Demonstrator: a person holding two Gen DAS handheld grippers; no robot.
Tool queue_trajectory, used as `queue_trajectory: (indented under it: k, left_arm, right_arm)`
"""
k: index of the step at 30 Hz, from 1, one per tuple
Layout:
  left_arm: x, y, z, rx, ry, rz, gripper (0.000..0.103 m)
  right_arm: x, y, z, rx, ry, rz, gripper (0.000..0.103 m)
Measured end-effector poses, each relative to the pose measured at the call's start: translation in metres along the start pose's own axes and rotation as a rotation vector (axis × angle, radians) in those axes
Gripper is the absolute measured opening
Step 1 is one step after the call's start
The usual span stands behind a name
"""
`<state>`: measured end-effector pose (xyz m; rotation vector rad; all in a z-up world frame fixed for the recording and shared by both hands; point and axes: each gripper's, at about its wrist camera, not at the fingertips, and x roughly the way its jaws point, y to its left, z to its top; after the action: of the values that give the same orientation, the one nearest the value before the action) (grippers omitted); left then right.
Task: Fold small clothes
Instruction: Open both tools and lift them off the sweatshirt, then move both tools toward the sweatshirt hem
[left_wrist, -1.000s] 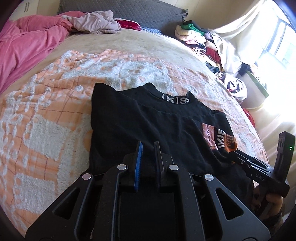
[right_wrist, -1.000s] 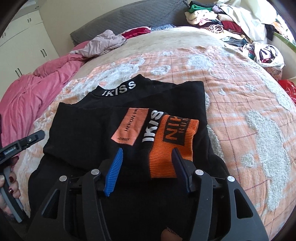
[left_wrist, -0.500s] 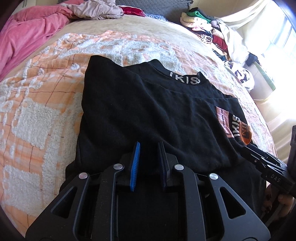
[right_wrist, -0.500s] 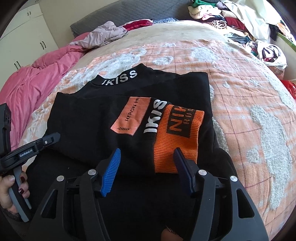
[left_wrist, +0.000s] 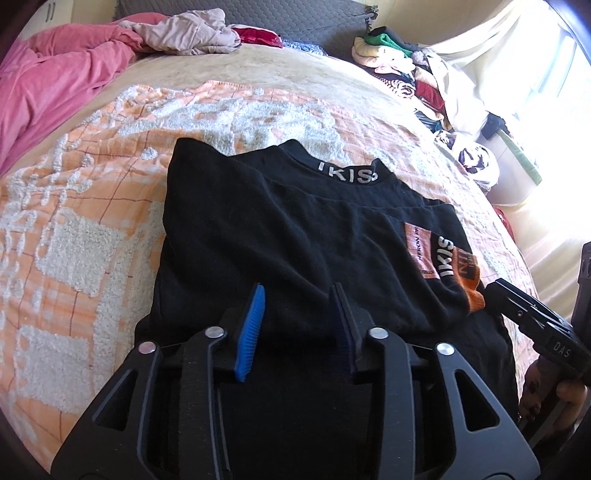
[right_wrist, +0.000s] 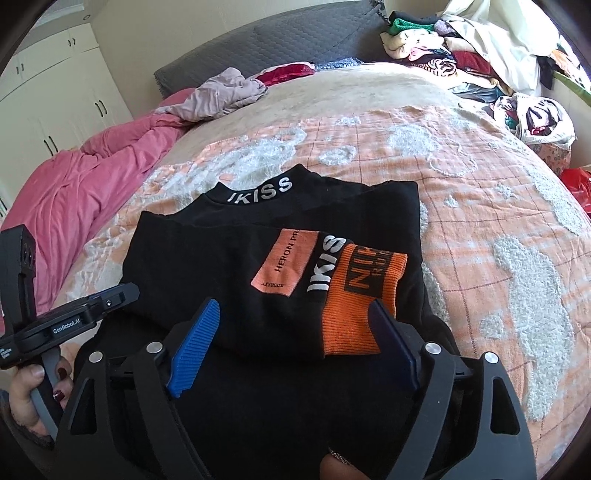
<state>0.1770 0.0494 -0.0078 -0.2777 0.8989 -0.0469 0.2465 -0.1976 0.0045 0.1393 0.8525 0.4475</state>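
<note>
Black knit top w/ orange cuff (right_wrist: 280, 280) lies on the orange-and-white blanket on bed (right_wrist: 498, 229), sleeves folded in, body not yet halved. Left claw (left_wrist: 297, 317) narrow, opening; right claw (right_wrist: 291, 347) wide, opening; pads off the cloth.

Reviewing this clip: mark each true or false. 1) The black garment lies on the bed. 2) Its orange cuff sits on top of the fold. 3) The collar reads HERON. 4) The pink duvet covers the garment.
1) True: the black IKISS top lies on the orange bedspread.
2) True: the orange cuff lies on top.
3) False: the collar reads IKISS.
4) False: the pink duvet lies apart, at the bed's side.
</note>
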Motion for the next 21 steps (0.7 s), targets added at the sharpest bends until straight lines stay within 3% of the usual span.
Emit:
queue_trajectory:
  k: [4, 9, 12, 21]
  left_arm:
    - [-0.011, -0.007, -0.001, 0.011, -0.021, 0.001, 0.042]
    - [-0.028, -0.014, -0.001, 0.016, -0.055, -0.001, 0.072]
    - [-0.037, -0.016, 0.000, 0.013, -0.073, -0.004, 0.080]
    - [-0.061, -0.015, -0.002, 0.002, -0.117, 0.003, 0.088]
  right_arm:
    - [-0.010, -0.002, 0.005, 0.012, -0.029, 0.015, 0.091]
    - [-0.022, -0.002, 0.008, 0.018, -0.060, 0.021, 0.092]
    - [-0.028, 0.001, 0.010, 0.001, -0.079, 0.007, 0.095]
    - [-0.048, 0.006, 0.012, -0.015, -0.121, 0.020, 0.096]
